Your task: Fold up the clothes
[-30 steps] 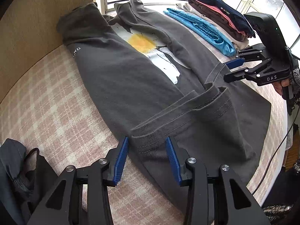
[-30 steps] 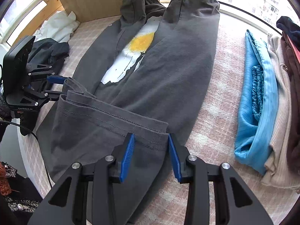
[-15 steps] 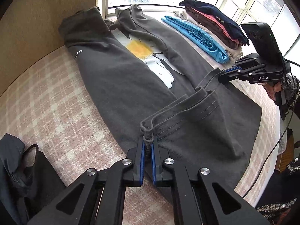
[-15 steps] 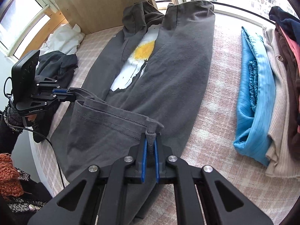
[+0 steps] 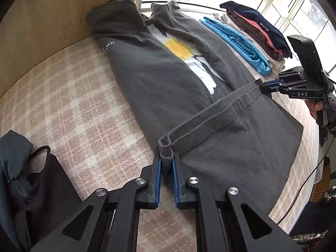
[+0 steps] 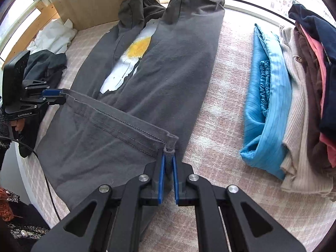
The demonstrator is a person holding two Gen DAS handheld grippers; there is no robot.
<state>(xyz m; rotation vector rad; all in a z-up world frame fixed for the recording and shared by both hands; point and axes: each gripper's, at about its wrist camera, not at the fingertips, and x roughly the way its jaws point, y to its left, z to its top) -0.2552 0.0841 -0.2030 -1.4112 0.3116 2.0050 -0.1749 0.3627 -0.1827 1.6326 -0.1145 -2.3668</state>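
**Grey T-shirt hem held taut between both tools**

Grey cotton fills the middle of both views: a dark grey T-shirt [image 5: 159, 88] with a yellow and white print [image 5: 184, 54] lies lengthwise on the pink plaid surface [image 5: 69, 96], its sides folded in over the print. The left tool [image 5: 167, 161] is clamped on one corner of the hem [image 5: 208, 124], a small bunch of fabric pinched between its blue pads [image 5: 158, 180]. The right tool [image 6: 168, 157] is clamped on the opposite corner in the same way. The hem runs as a raised, nearly straight band between the two tools, lifted off the shirt body beneath it. In the left wrist view the right tool [image 5: 262, 85] shows at the far end of that band; in the right wrist view the left tool [image 6: 61, 95] shows likewise.

Beside the shirt, on the right tool's side, lies a folded blue garment [image 6: 266, 96], touching a stack of folded clothes [image 6: 308, 88] in beige, brown, pink and navy. On the left tool's side lie a black garment [image 6: 45, 67] and a white cloth [image 6: 52, 37], next to a wooden panel [image 5: 52, 14].
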